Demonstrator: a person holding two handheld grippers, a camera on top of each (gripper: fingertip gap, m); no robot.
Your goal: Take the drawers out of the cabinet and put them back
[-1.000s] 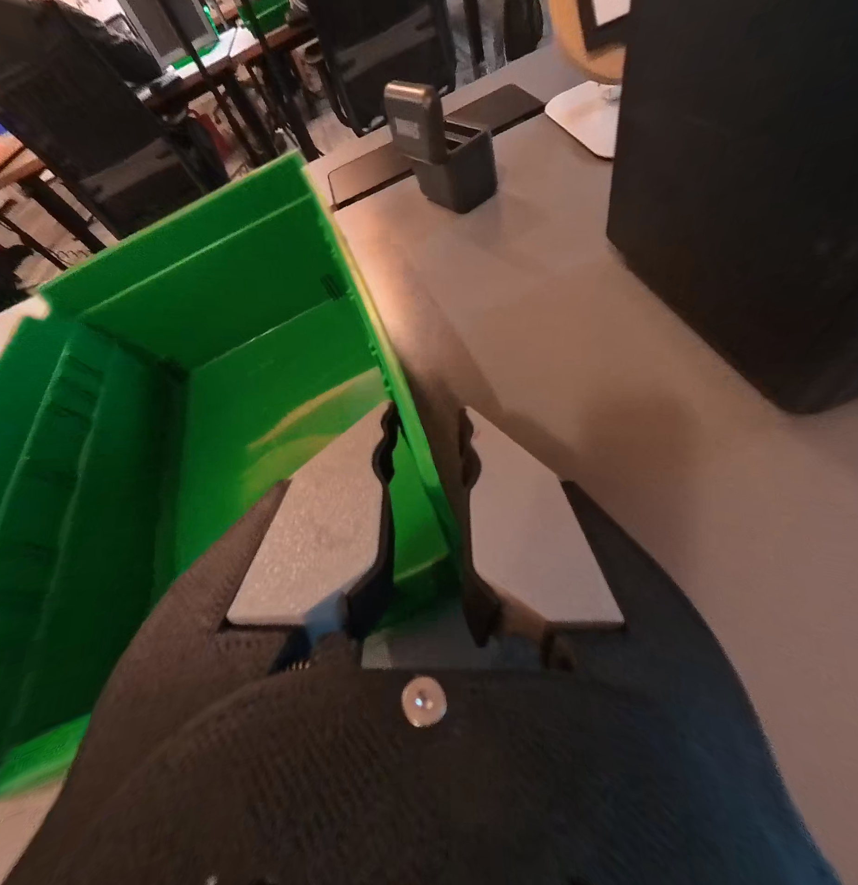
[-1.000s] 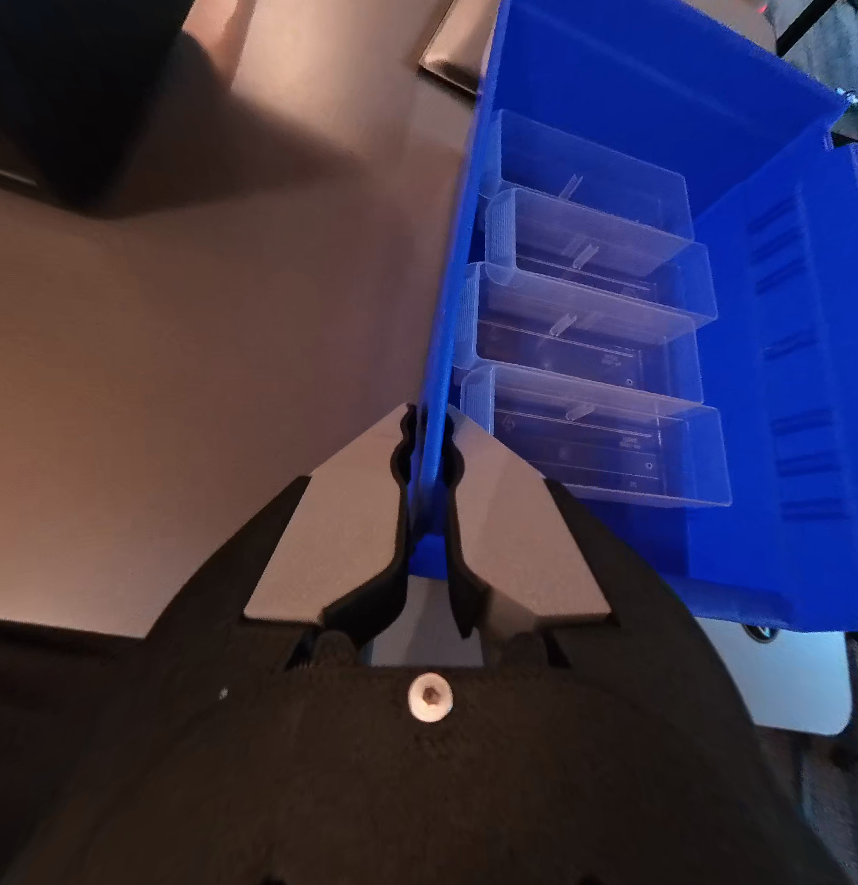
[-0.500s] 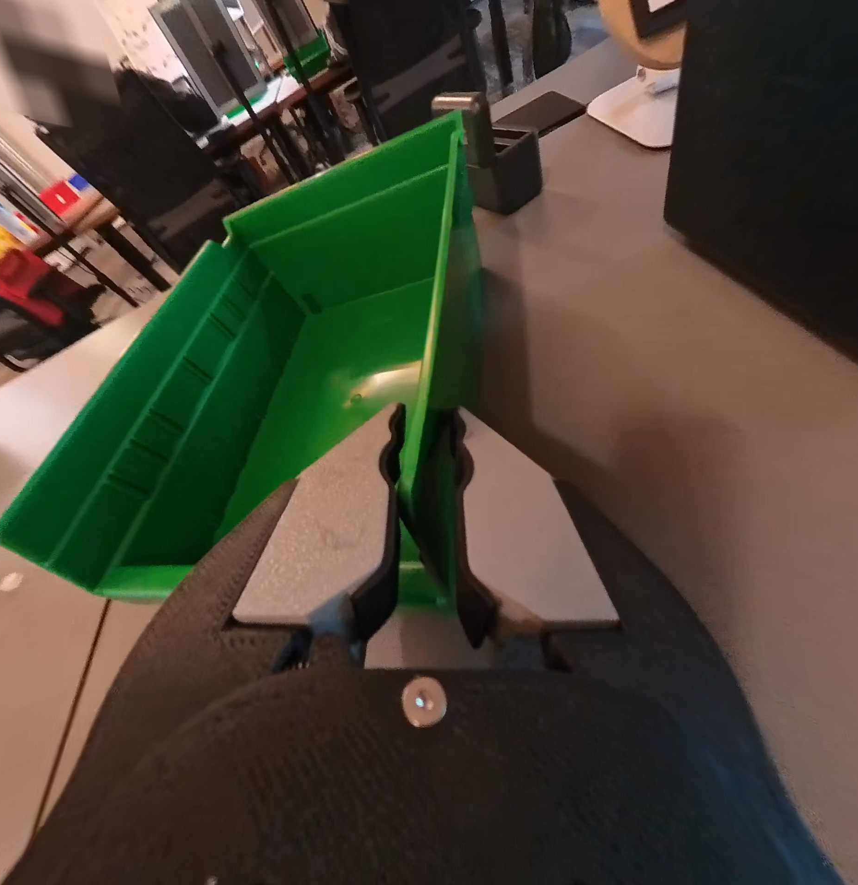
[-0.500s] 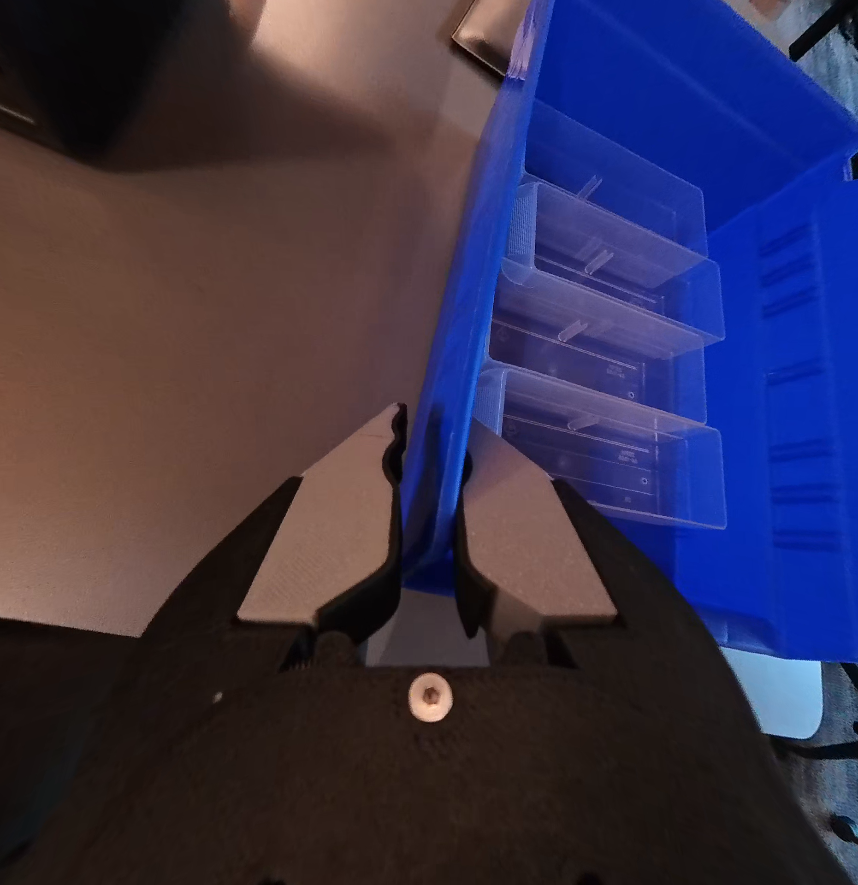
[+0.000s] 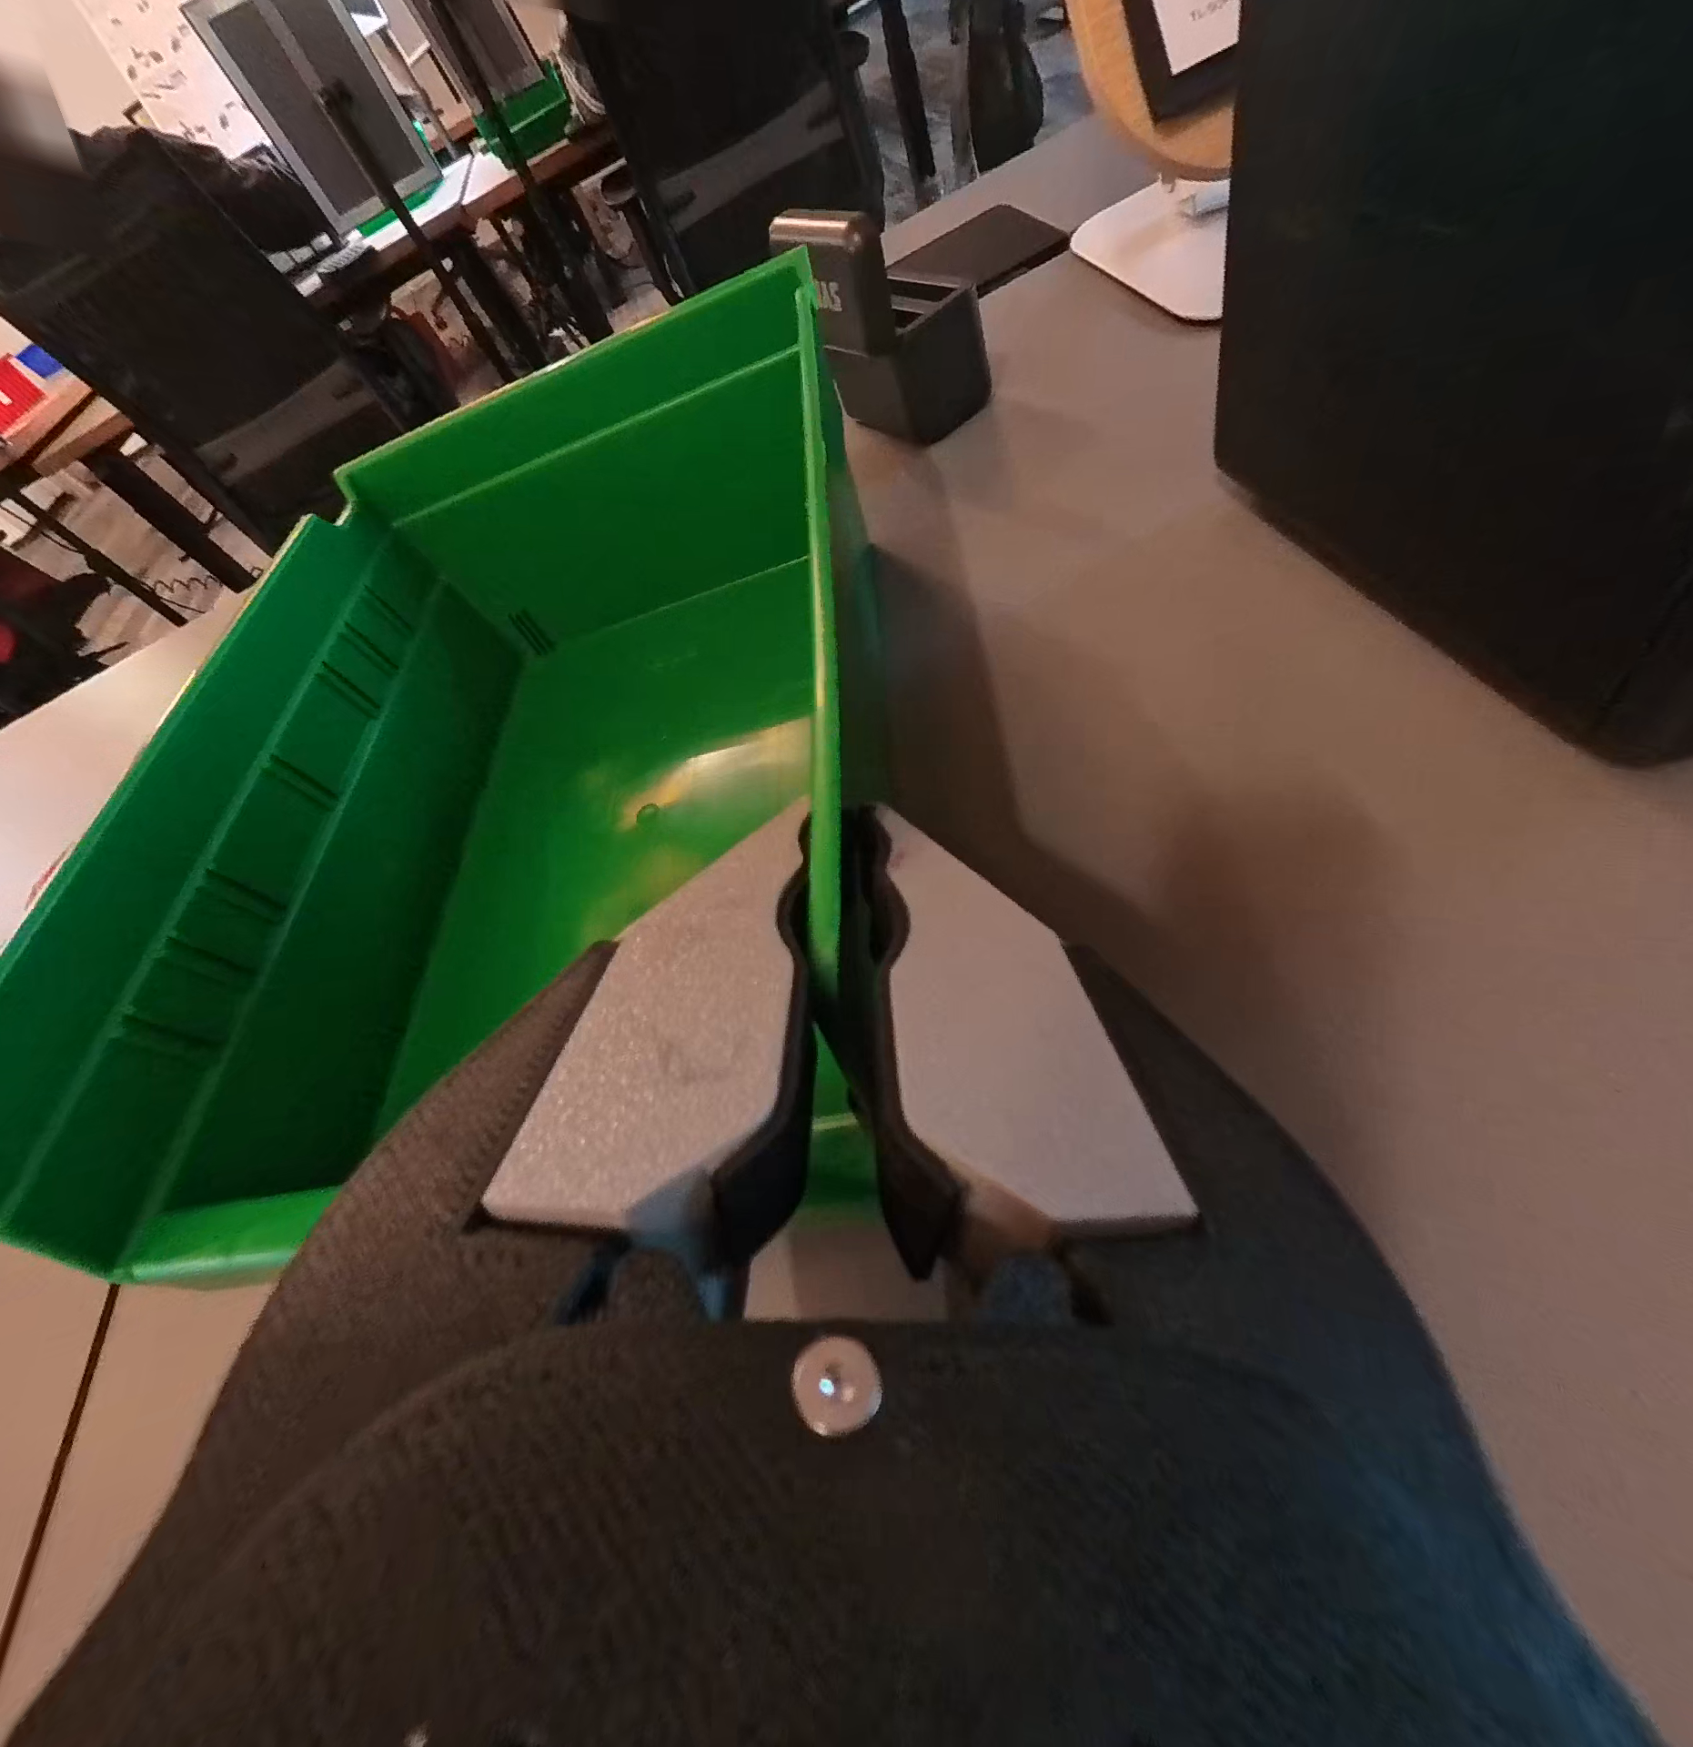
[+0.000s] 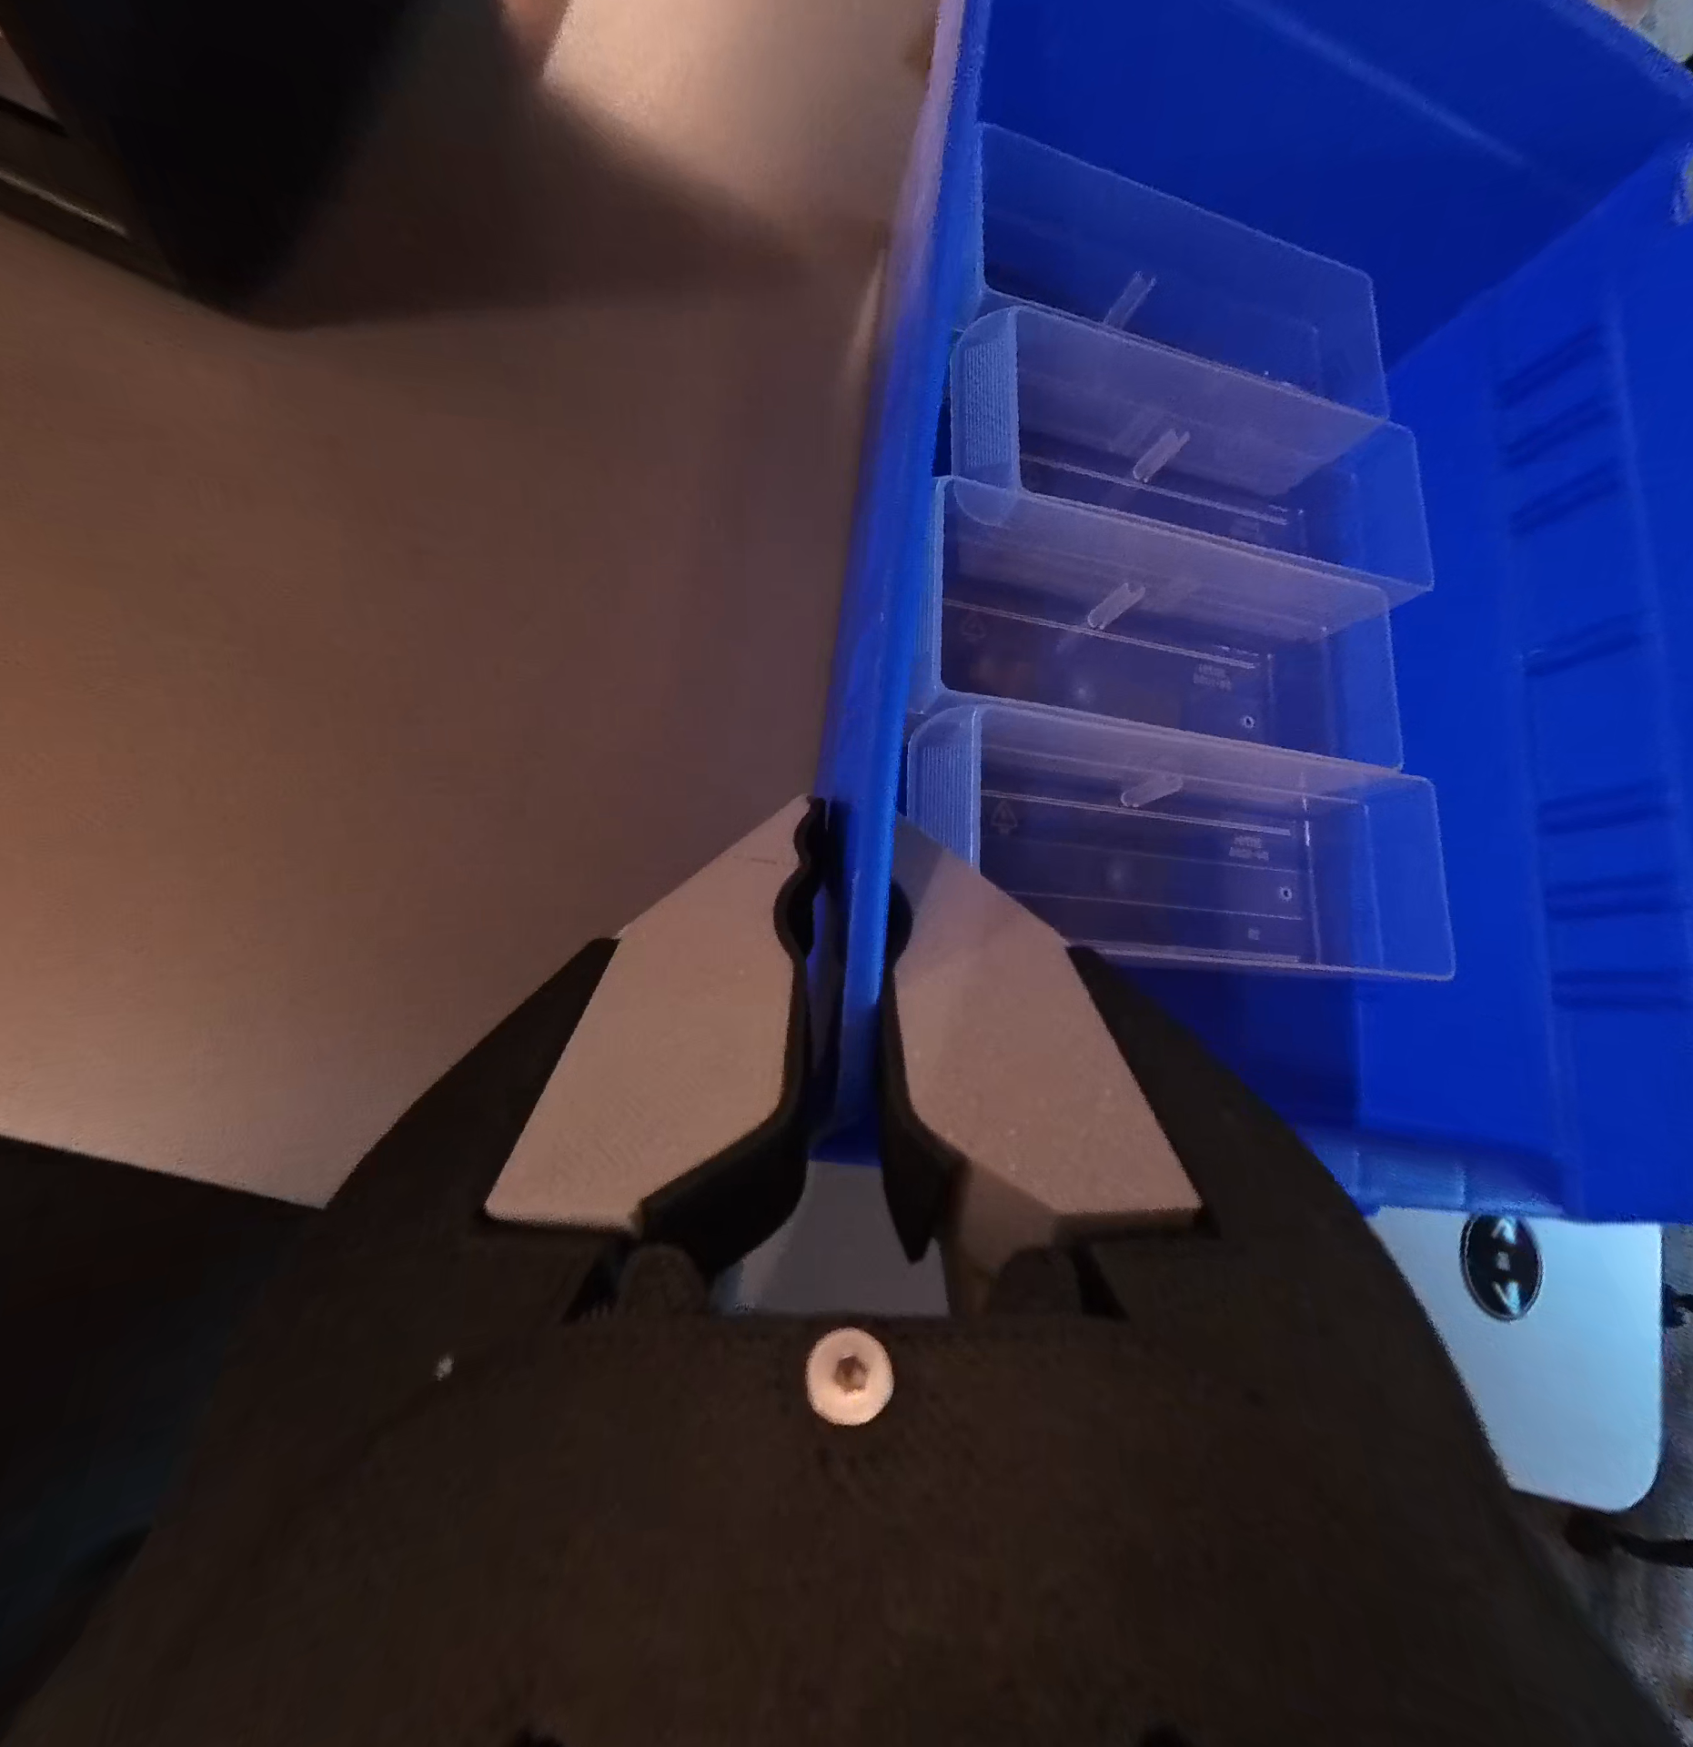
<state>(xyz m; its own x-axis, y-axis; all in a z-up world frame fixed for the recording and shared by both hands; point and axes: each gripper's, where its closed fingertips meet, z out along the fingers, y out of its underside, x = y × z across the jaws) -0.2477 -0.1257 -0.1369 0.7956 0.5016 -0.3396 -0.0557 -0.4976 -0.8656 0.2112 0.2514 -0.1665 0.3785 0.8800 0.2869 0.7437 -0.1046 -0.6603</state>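
In the left wrist view my left gripper [image 5: 838,841] is shut on the right side wall of an empty green drawer [image 5: 464,756], which sits tilted over the grey table [image 5: 1154,851]. In the right wrist view my right gripper [image 6: 852,832] is shut on the left side wall of a blue drawer [image 6: 1523,718]. Several clear plastic bins [image 6: 1164,851] stand in a row inside the blue drawer. The cabinet is not clearly in view.
A large black box [image 5: 1485,331] stands on the table to the right of the green drawer. A small dark holder with a grey device [image 5: 908,350] sits behind it, with a white stand base [image 5: 1154,255] beyond. A white device [image 6: 1579,1361] lies under the blue drawer's near end.
The left gripper closed on the green drawer's right wall and the drawer swung and lifted. The right gripper kept hold of the blue drawer, which shifted slightly in view.
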